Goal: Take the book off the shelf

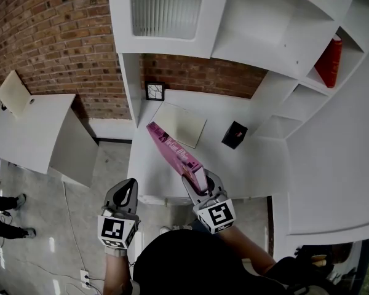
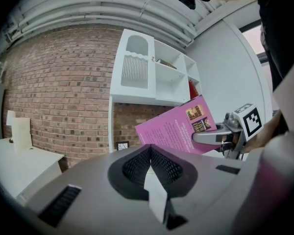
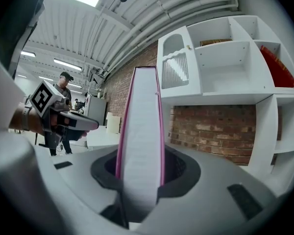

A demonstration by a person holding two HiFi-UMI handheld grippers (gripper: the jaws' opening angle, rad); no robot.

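A person in a black top holds a gripper in each hand, side by side, both pointing roughly level. The left gripper (image 1: 130, 184) has its jaws pressed together with nothing between them. The right gripper (image 1: 200, 178) has its jaws pinching a pink book (image 1: 172, 146) by its near end, page edges towards that gripper. The book is off the shelf, held in the air over the front part of a white surface (image 1: 258, 165) and angling away to the left.

Farther back on that surface lie a flat cream rectangle (image 1: 179, 123) and, well apart to its right, a small black box (image 1: 234, 134). A small framed picture (image 1: 154, 91) stands at the back. Above rises a white shelf unit (image 1: 264, 35) with a red book (image 1: 329, 60) leaning in one right-hand compartment. Behind everything is a brick wall (image 1: 67, 35).
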